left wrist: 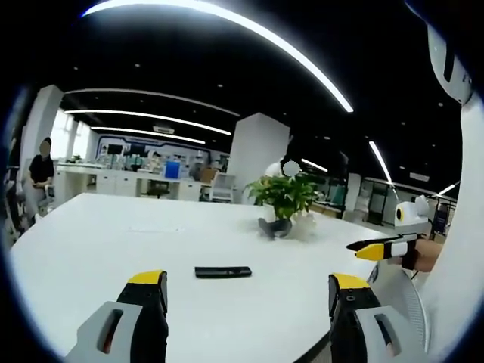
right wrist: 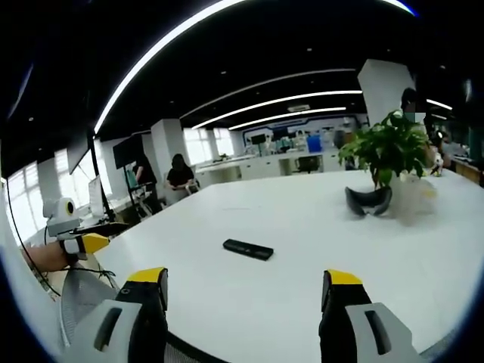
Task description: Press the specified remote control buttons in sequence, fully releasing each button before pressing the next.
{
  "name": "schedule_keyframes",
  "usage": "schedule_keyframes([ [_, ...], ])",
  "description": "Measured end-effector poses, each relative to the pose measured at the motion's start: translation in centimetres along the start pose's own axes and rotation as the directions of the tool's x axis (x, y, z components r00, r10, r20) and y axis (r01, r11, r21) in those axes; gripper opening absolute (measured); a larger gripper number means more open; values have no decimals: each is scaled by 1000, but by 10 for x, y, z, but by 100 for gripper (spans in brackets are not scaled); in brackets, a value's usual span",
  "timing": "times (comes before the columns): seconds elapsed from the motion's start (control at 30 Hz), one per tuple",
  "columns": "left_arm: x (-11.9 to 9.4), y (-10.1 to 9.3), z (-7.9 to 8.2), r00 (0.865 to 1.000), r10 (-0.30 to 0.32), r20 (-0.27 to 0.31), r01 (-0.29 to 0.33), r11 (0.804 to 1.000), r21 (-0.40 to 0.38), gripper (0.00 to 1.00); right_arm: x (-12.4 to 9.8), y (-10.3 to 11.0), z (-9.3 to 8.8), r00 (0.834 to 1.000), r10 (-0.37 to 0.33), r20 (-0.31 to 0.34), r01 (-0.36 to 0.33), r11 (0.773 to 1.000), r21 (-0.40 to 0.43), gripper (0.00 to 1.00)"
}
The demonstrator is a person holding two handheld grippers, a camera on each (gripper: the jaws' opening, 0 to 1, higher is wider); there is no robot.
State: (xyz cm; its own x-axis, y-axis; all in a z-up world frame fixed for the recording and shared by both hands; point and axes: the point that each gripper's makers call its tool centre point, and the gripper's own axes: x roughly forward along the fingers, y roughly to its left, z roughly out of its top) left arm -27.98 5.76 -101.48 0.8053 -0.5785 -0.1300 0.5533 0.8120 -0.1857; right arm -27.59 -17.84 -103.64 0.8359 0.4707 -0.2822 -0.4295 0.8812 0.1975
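Lying flat on the white bench, the remote sits at twelve o'clock from the left tongs, jaws apart, empty. Right tongs likewise gape. Buttons are probably too small to read, so a wrong press is likely.

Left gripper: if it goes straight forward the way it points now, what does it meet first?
Probably the black remote control, which lies flat on the white table just ahead of the open left gripper and slightly left of its centre line. Depth is hard to judge, so it may touch bare tabletop first.
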Motion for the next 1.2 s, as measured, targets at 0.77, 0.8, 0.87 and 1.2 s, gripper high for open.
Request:
schedule_keyframes([
  [0.77,11,8,-11,998,3,-55,-2,1000,12,91,4,-20,-1,1000,-28,0,28,999,17,82],
  [0.8,13,10,-10,999,3,-51,-2,1000,10,91,4,-21,-1,1000,-30,-1,30,999,18,82],
  [0.87,17,12,-9,999,1,-45,-1,1000,-4,91,5,-23,0,999,-32,2,32,999,17,82],
  [1.2,47,15,-13,996,-47,-80,47,999,-2,91,7,-29,12,998,-53,22,53,999,13,81],
])
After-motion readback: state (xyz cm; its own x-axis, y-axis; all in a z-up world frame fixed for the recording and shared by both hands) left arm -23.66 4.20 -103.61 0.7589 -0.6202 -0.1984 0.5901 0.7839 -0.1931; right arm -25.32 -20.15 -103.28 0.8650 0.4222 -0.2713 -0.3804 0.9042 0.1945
